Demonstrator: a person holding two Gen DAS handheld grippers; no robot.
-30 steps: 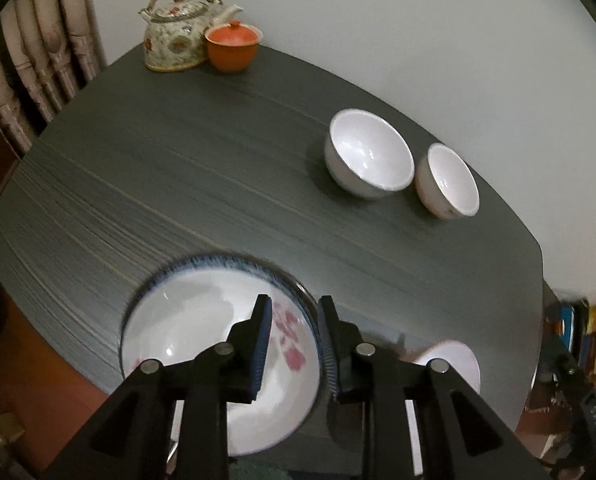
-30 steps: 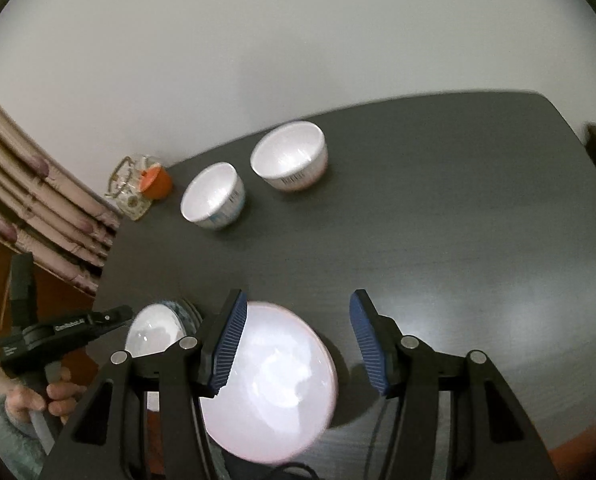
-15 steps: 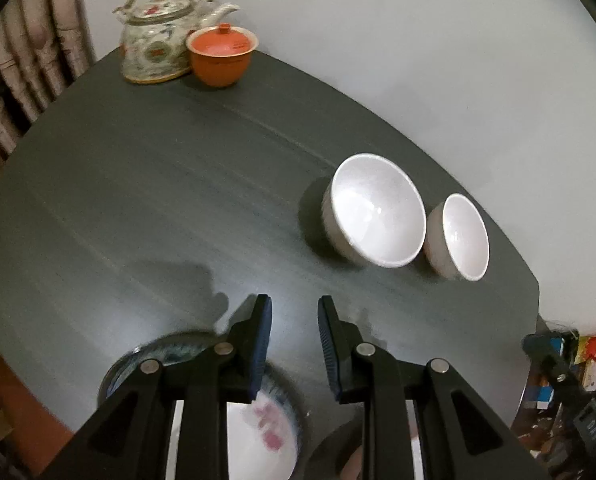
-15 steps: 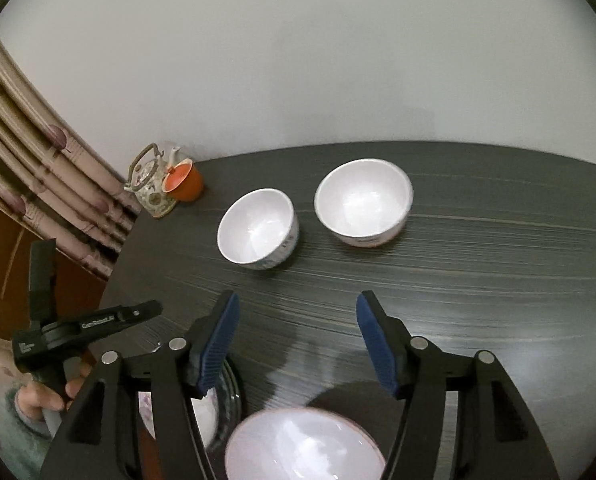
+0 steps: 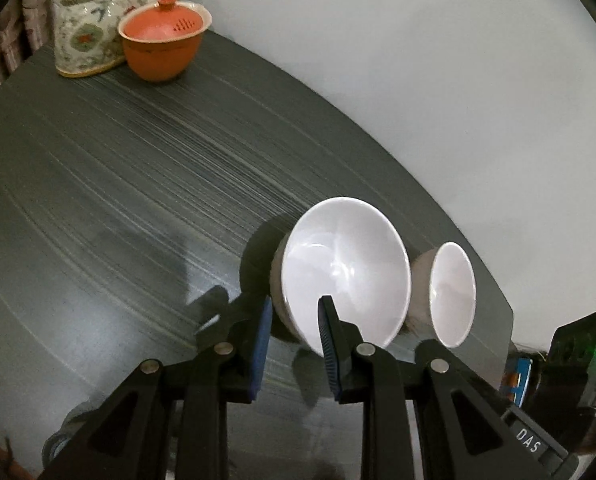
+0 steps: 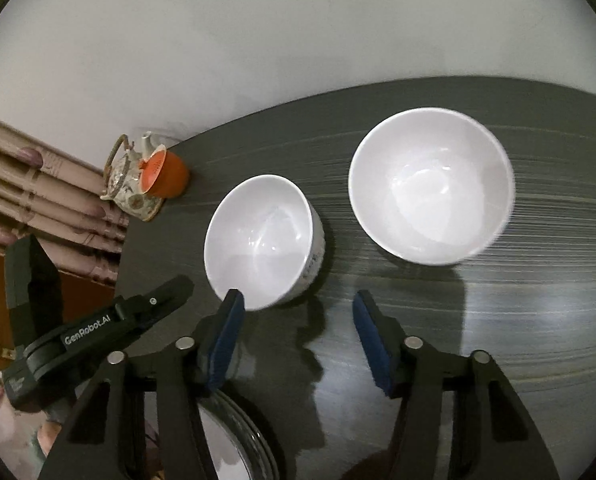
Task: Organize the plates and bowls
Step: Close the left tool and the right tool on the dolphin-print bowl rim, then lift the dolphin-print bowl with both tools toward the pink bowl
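**Two white bowls side by side on the dark counter**

Left wrist view: the left gripper (image 5: 294,330) has its jaws a little apart. One finger sits outside the near rim of the bigger-looking white bowl (image 5: 349,268) and one seems to sit inside it, but it is hard to tell if they touch it. A second white bowl (image 5: 451,294) stands just to its right. Far away on the left are a flowery teapot (image 5: 94,28) and an orange lidded cup (image 5: 164,42), touching each other.

Right wrist view: the right gripper (image 6: 298,336) has its jaws spread with nothing between them; they have just been closing a little. It hangs over the dark counter (image 6: 517,320), just near the left bowl (image 6: 264,238). The other bowl (image 6: 429,186) stands to the right. A plate (image 6: 234,444) peeks out at the near edge.
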